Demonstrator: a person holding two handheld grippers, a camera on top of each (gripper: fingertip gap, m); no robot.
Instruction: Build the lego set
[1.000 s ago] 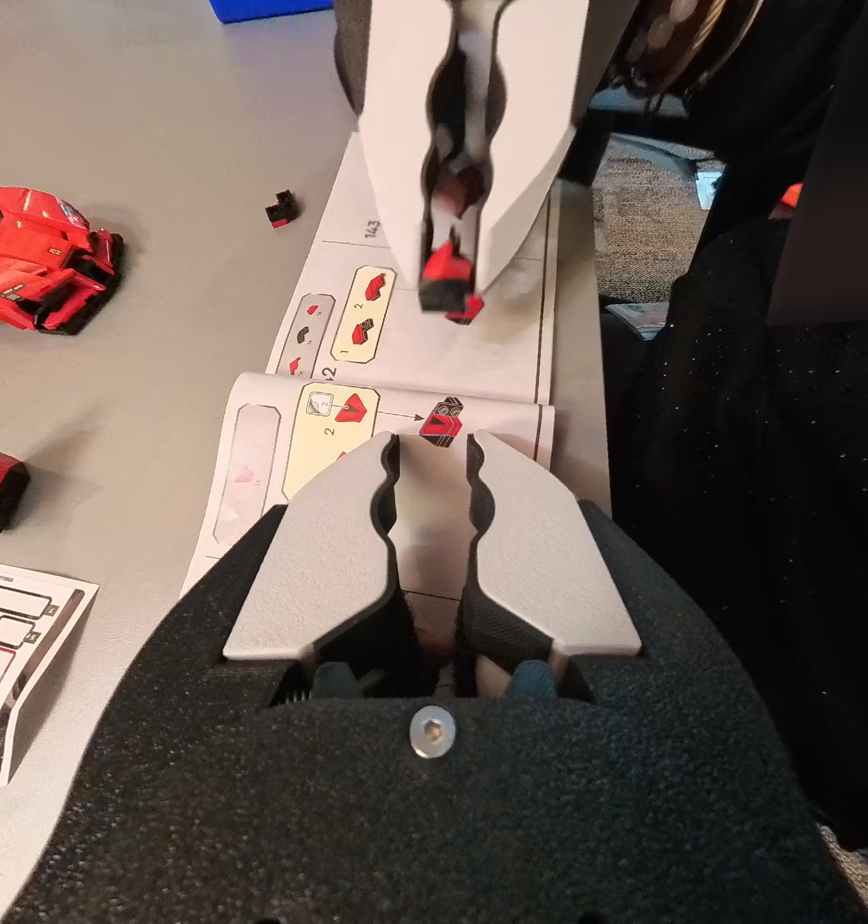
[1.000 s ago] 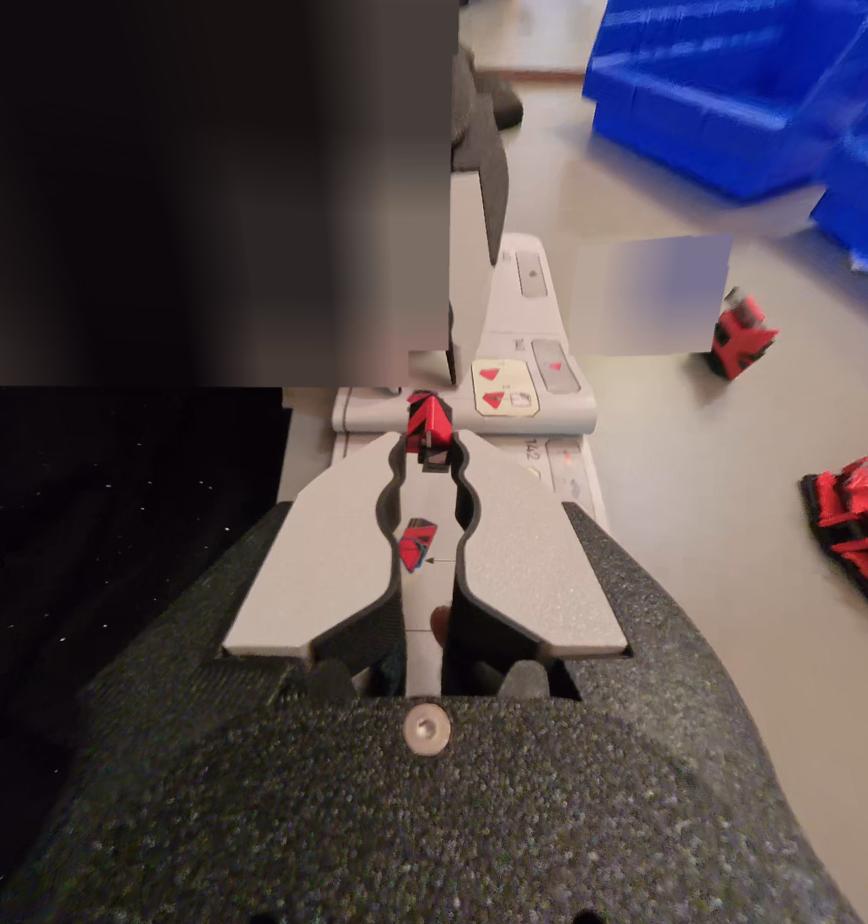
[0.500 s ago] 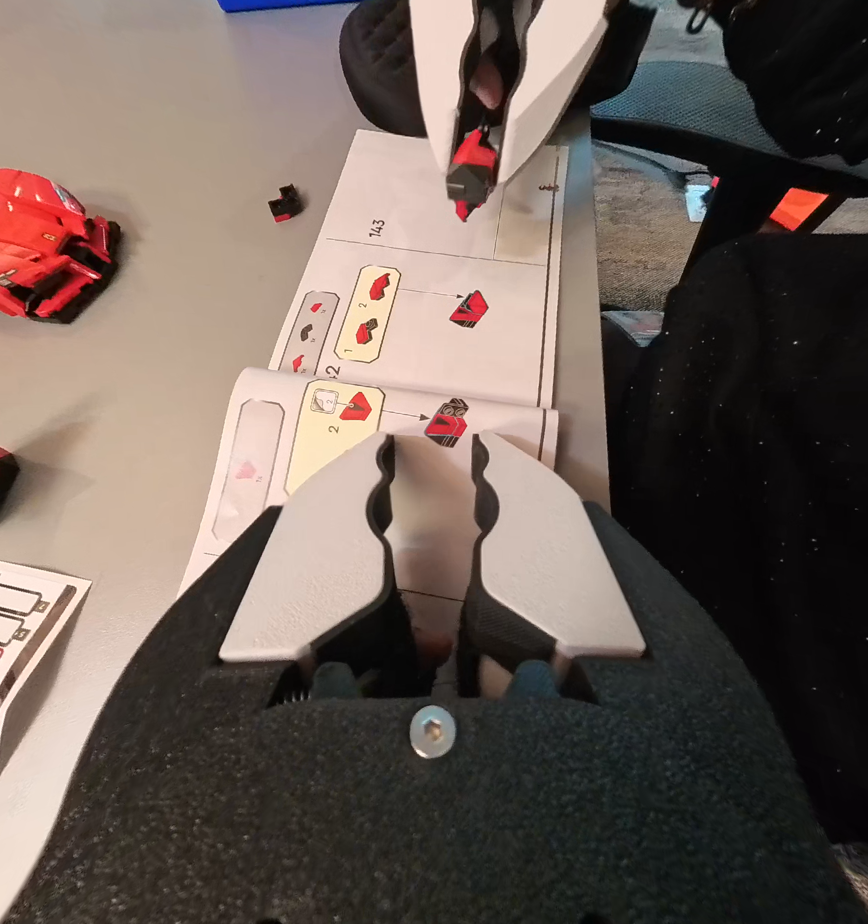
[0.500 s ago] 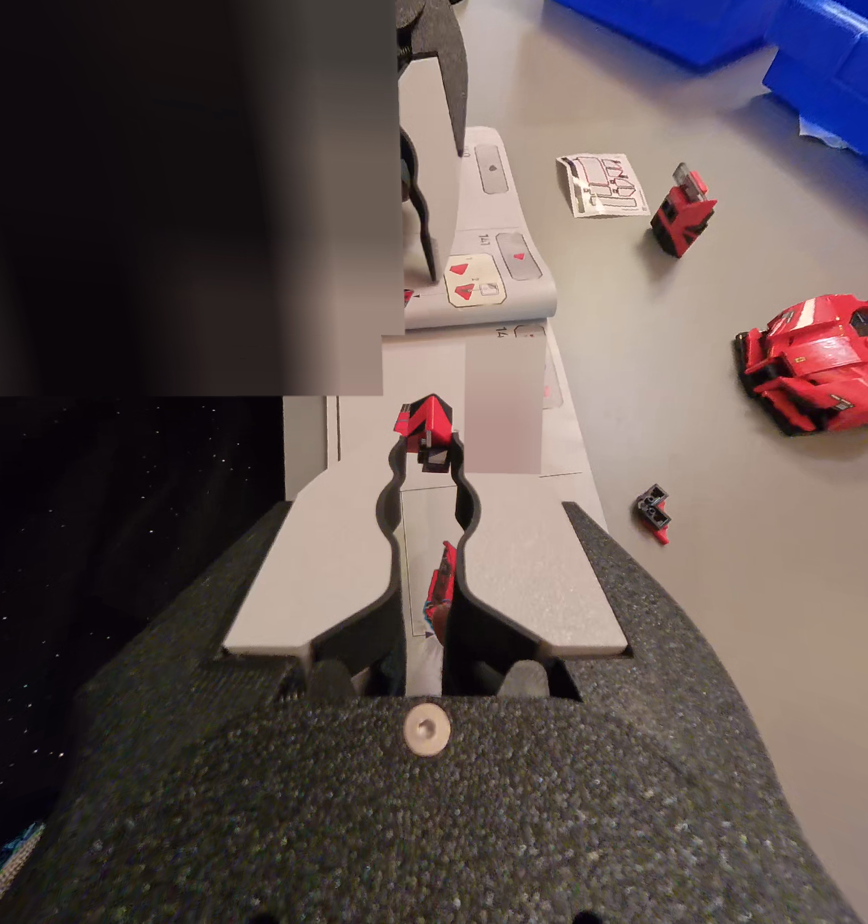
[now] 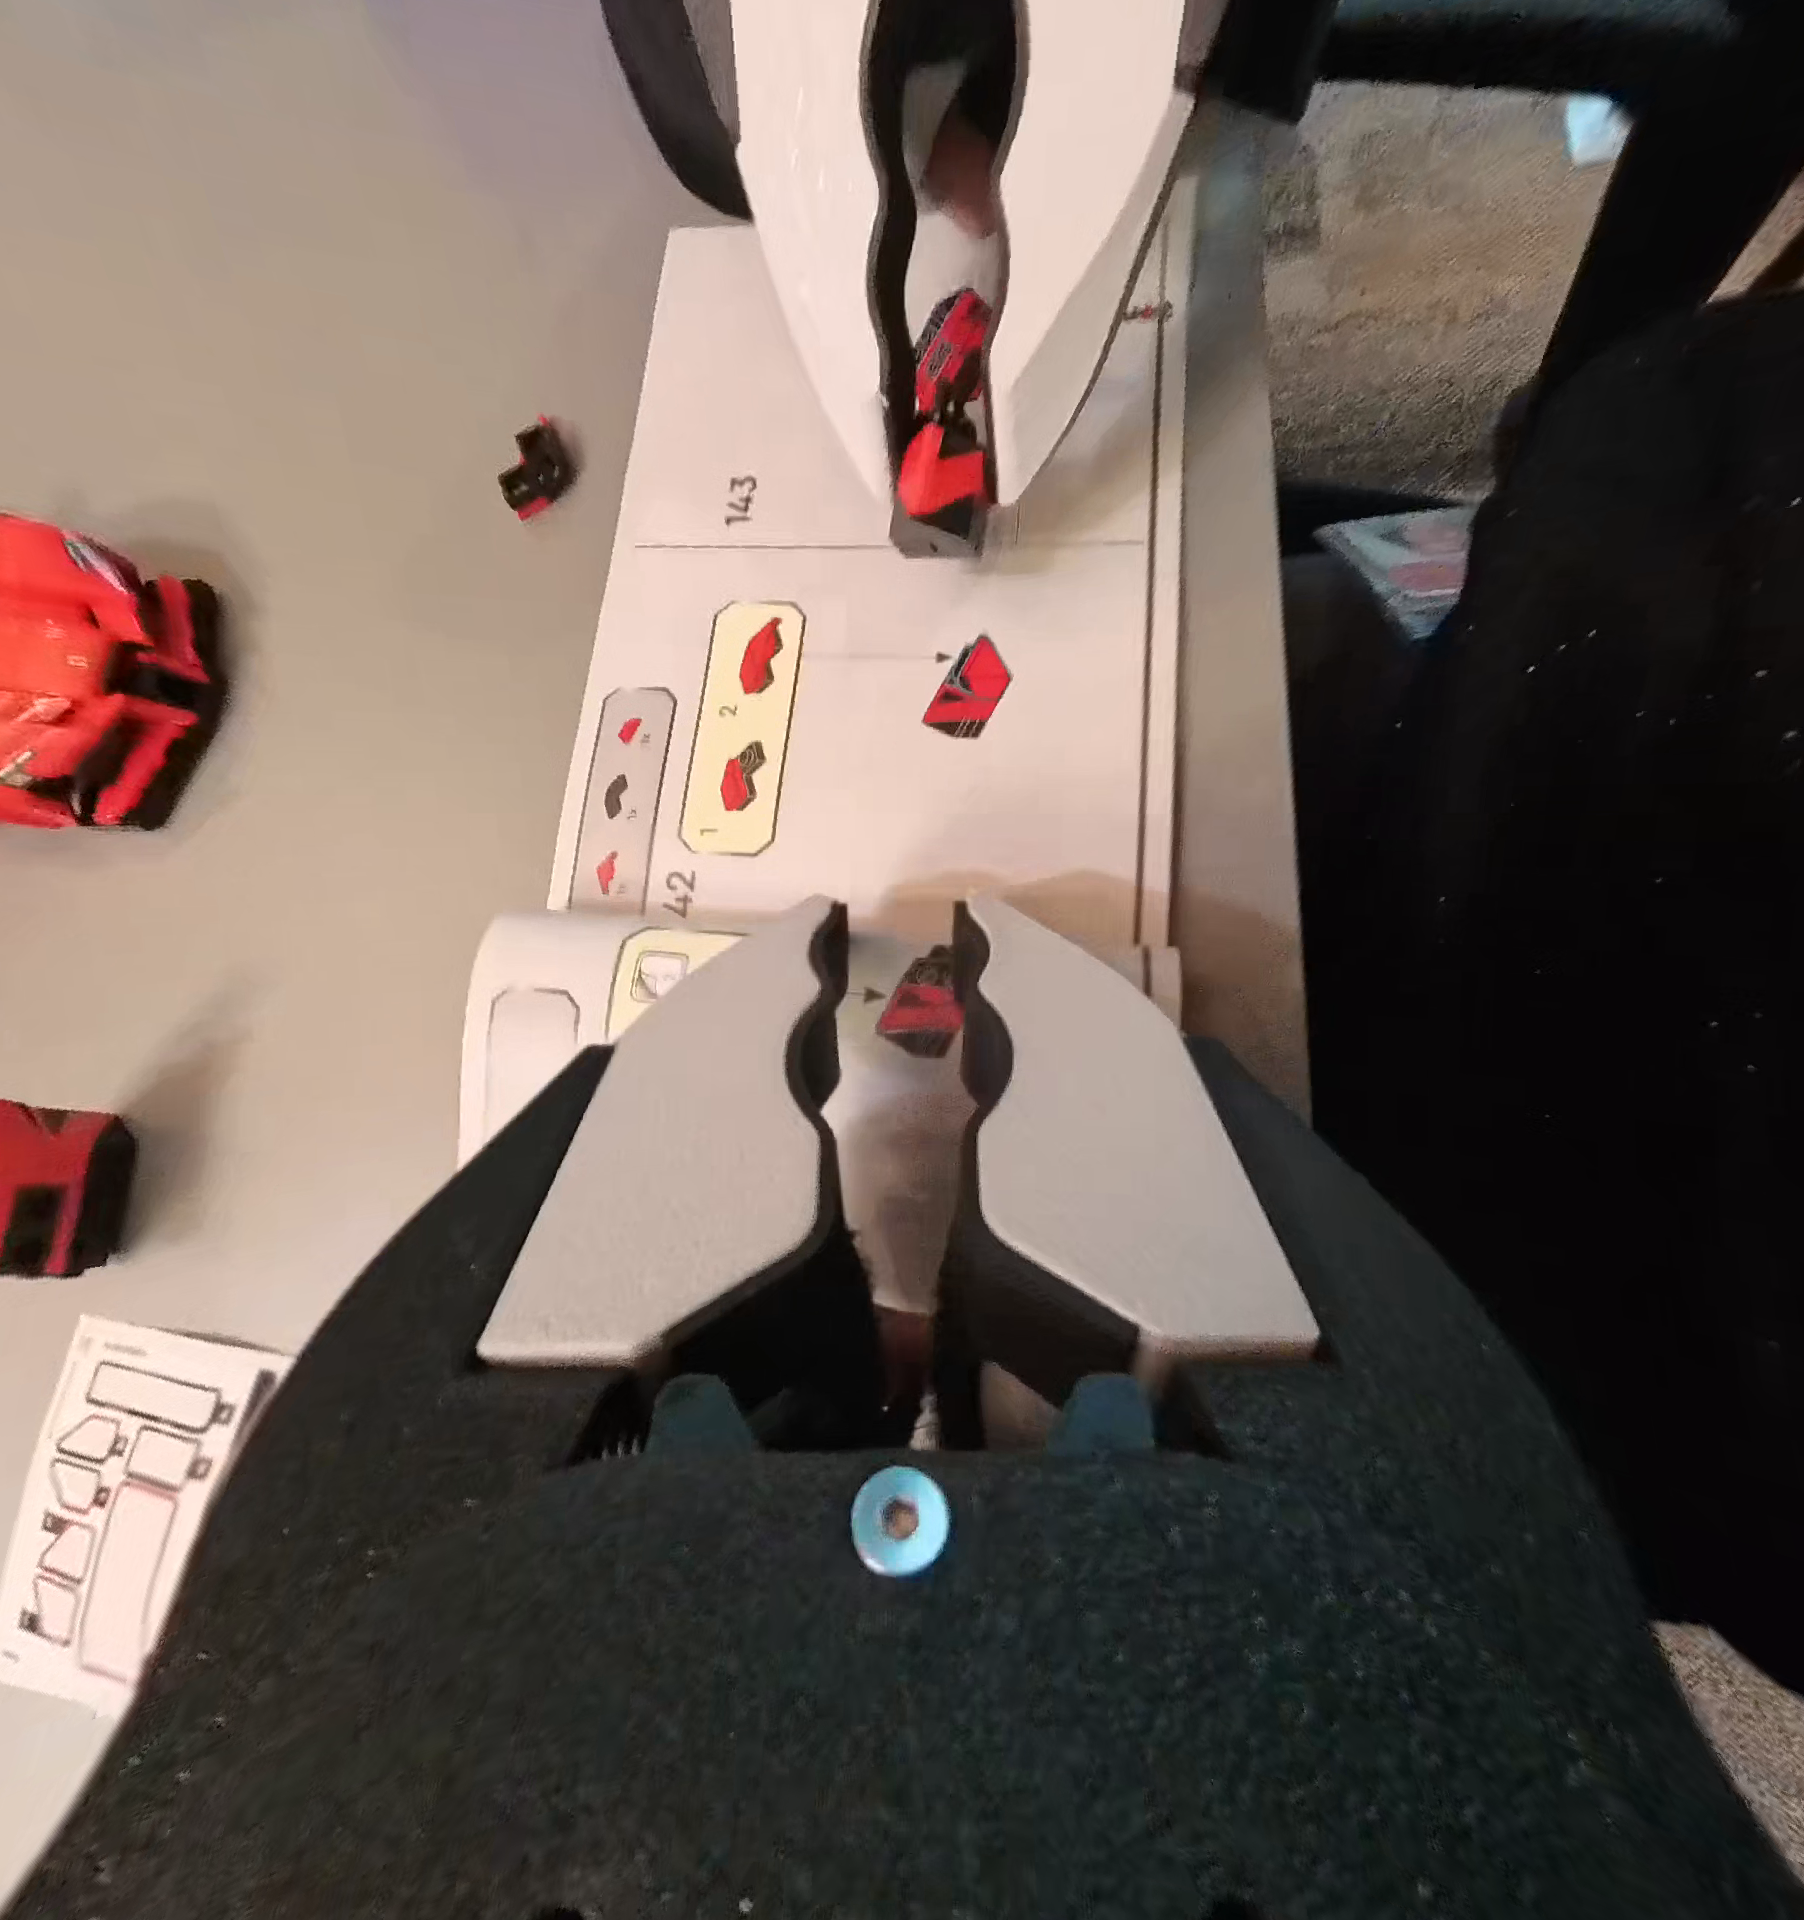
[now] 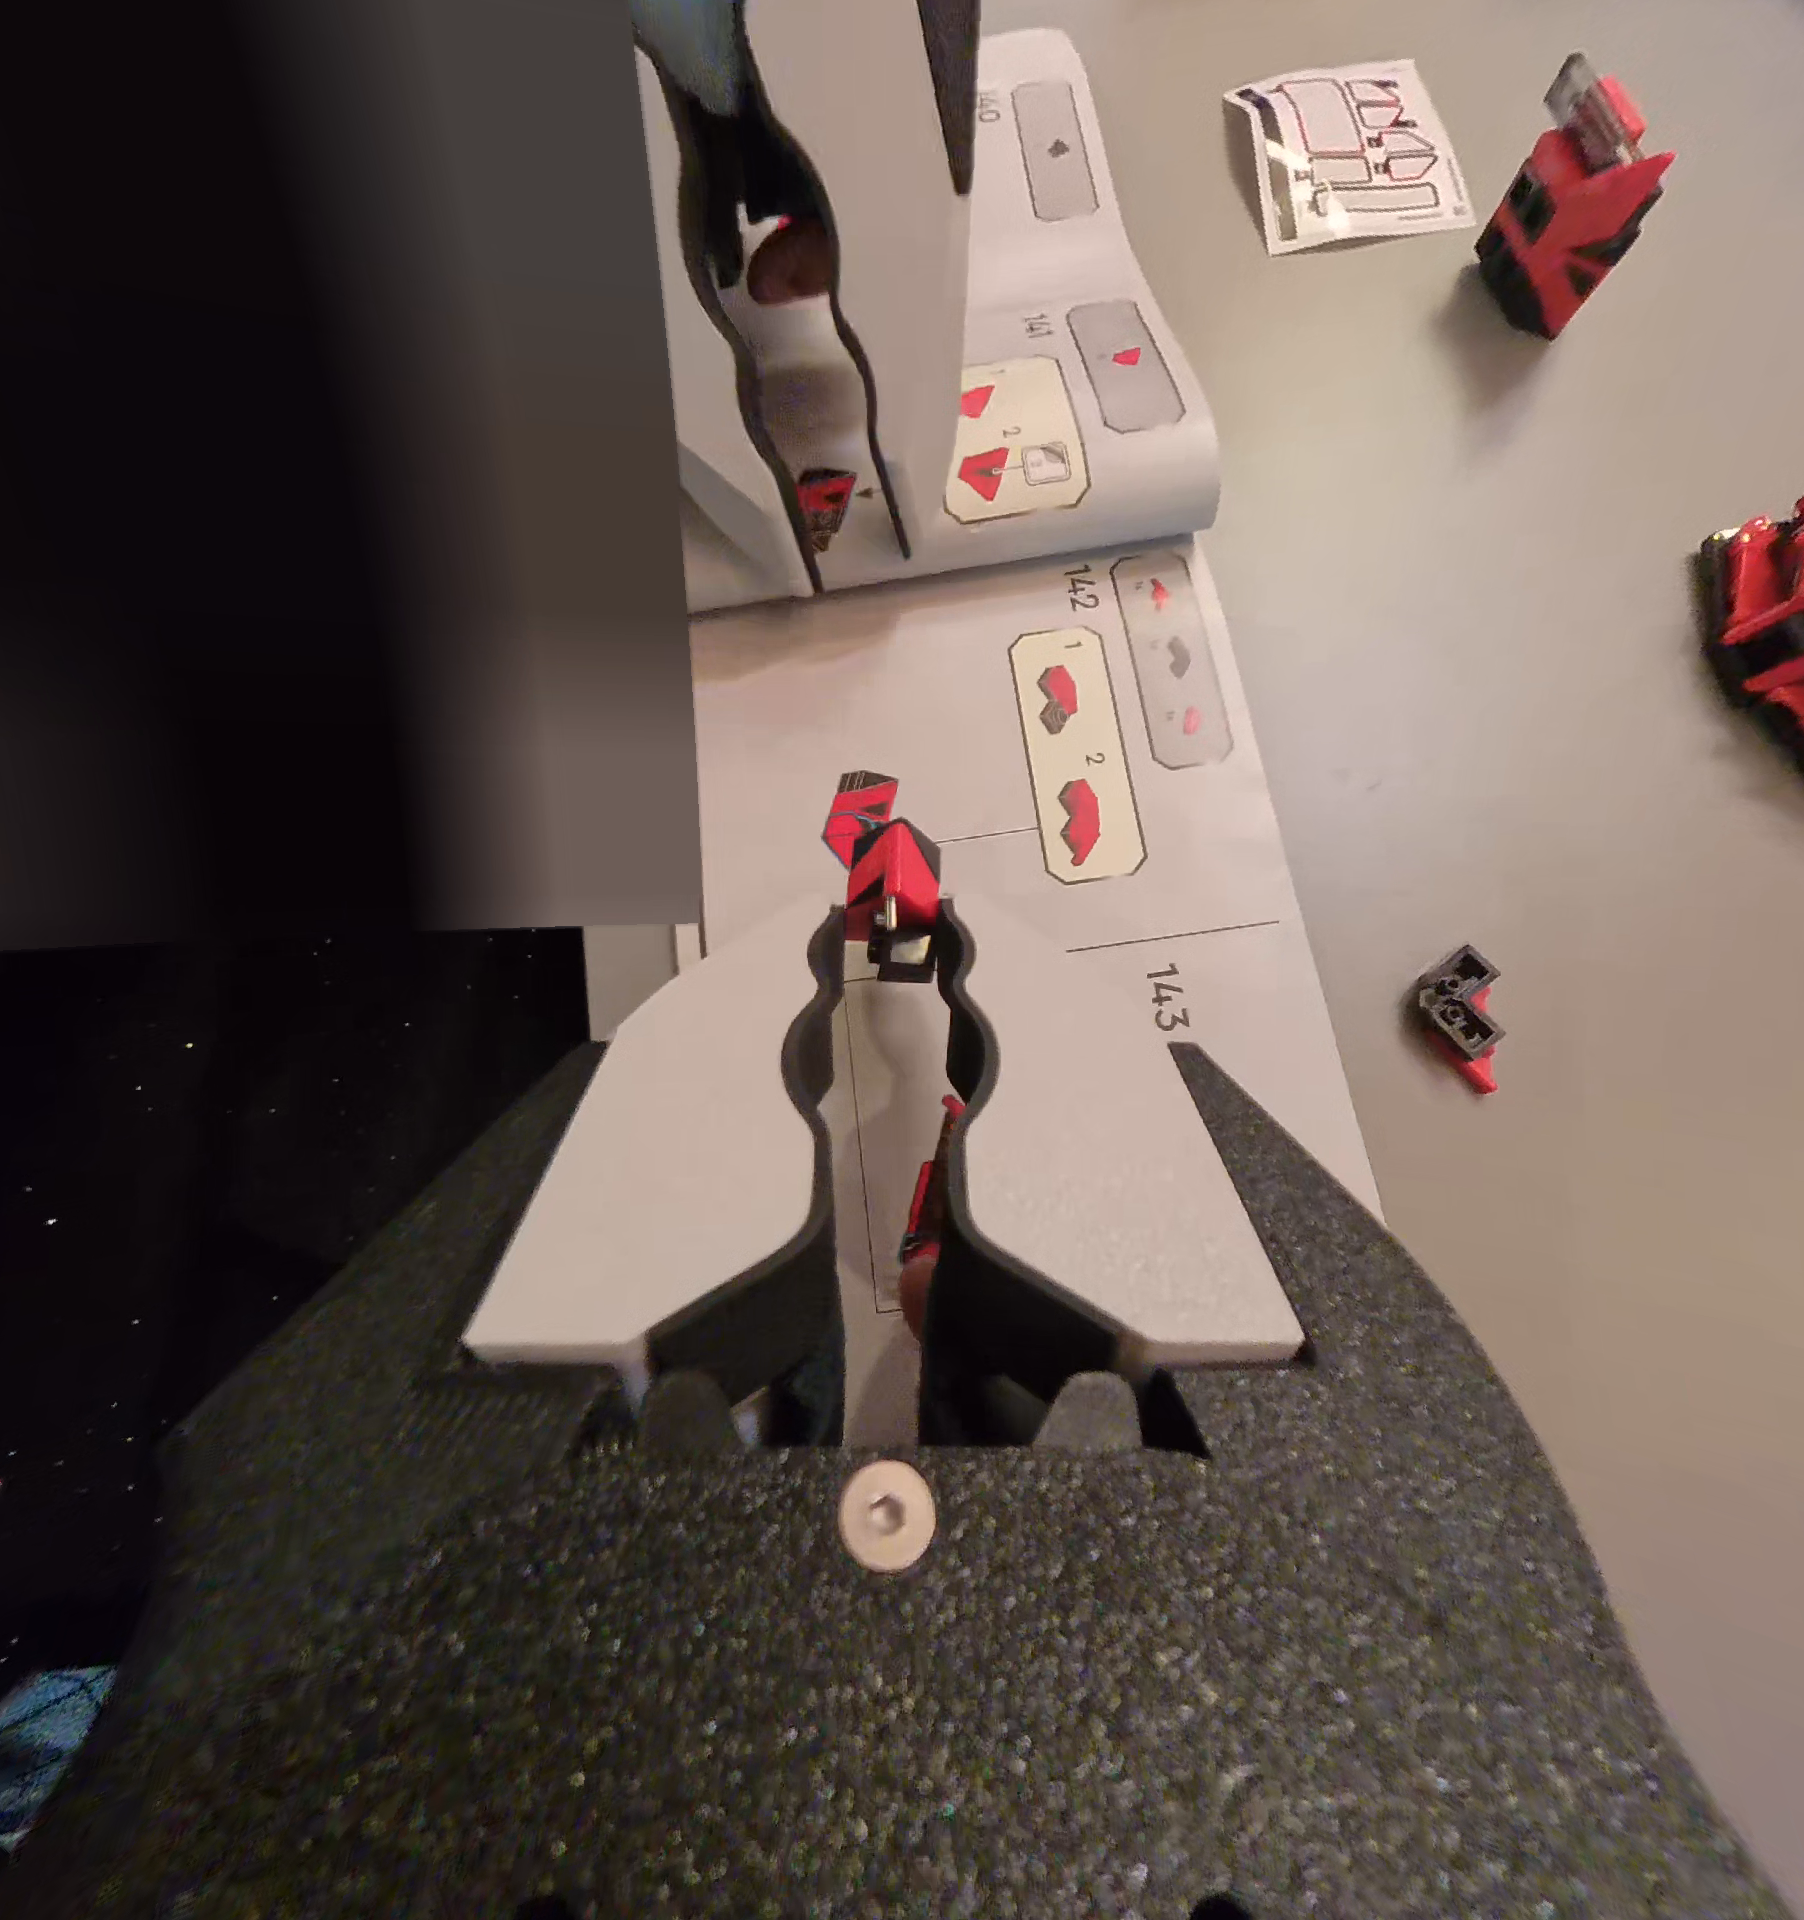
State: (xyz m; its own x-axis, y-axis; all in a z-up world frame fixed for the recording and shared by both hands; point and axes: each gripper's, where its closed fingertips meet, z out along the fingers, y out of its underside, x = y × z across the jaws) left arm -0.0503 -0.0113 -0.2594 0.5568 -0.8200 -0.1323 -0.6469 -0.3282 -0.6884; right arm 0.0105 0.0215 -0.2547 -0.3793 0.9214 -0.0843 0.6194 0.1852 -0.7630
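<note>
My right gripper (image 6: pixel 890 927) is shut on a small red and black lego piece (image 6: pixel 893 883) and holds it low over the open instruction booklet (image 6: pixel 929 727). In the left wrist view it (image 5: pixel 945 509) comes down from the top with the piece (image 5: pixel 934 473) at its tips, close to the page (image 5: pixel 1064 748). My left gripper (image 5: pixel 900 920) hovers over the booklet's fold, its jaws a little apart and empty. It also shows at the top of the right wrist view (image 6: pixel 856 561).
A red lego car (image 5: pixel 56 675) (image 6: pixel 1791 665), a red and black sub-assembly (image 5: pixel 25 1184) (image 6: pixel 1563 208), a small black corner piece (image 5: pixel 536 478) (image 6: pixel 1461 1013) and a sticker sheet (image 5: pixel 119 1496) (image 6: pixel 1345 166) lie on the grey table. The table edge and a person's dark clothing (image 5: pixel 1604 935) lie beside the booklet. Both grippers' tips are roughly 15 cm from the red lego car (image 6: pixel 1791 665). The left camera catches it too, in the left wrist view (image 5: pixel 171 669).
My right gripper drew back from the left gripper along the booklet with the piece, then came down close to the page. My left gripper edged forward over the fold.
</note>
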